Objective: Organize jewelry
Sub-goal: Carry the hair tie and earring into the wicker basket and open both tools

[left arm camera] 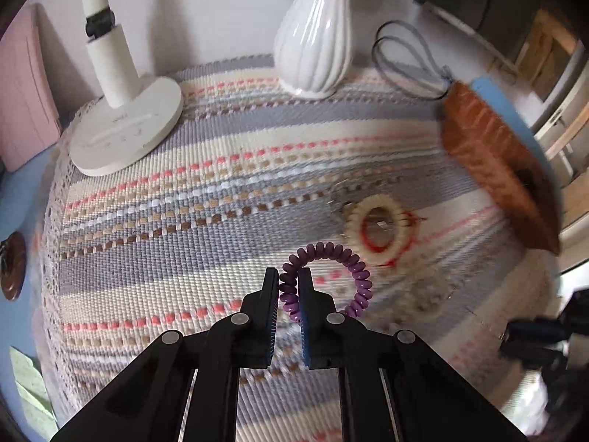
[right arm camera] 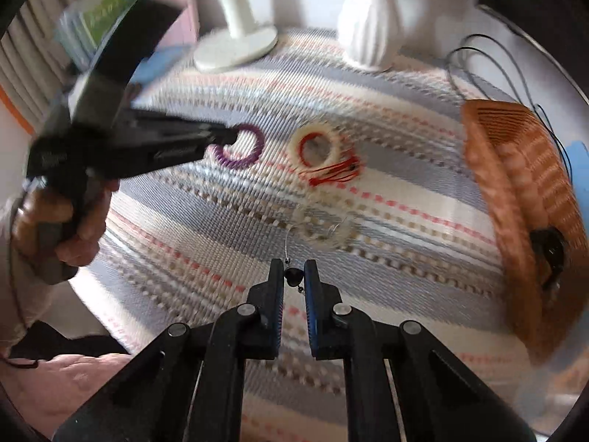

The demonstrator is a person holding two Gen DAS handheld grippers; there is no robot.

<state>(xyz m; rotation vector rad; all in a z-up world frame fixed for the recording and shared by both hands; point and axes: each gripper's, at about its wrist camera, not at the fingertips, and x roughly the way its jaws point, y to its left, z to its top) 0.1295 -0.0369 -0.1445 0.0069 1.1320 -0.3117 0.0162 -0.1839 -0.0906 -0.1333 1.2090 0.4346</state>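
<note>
Purple coil band (left arm camera: pixel 324 280) sits pinched between the left tongs (left arm camera: pixel 289 280), cream ring (left arm camera: pixel 379 224) lying just beyond. Right tongs (right arm camera: pixel 294 276) nip a small dark bead (right arm camera: pixel 293 276) on fine chain; woven basket (right arm camera: pixel 522 202) to their right.

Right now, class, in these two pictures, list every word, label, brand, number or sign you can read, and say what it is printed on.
No text can be read for certain.
Lamp base: small raised marks and a tiny word on top, too small to read.
Green box: pale print on its face, too blurred to read.
Pink sheet: only ruled lines show, no words.
Vase, basket, striped mat: no writing shows.
</note>
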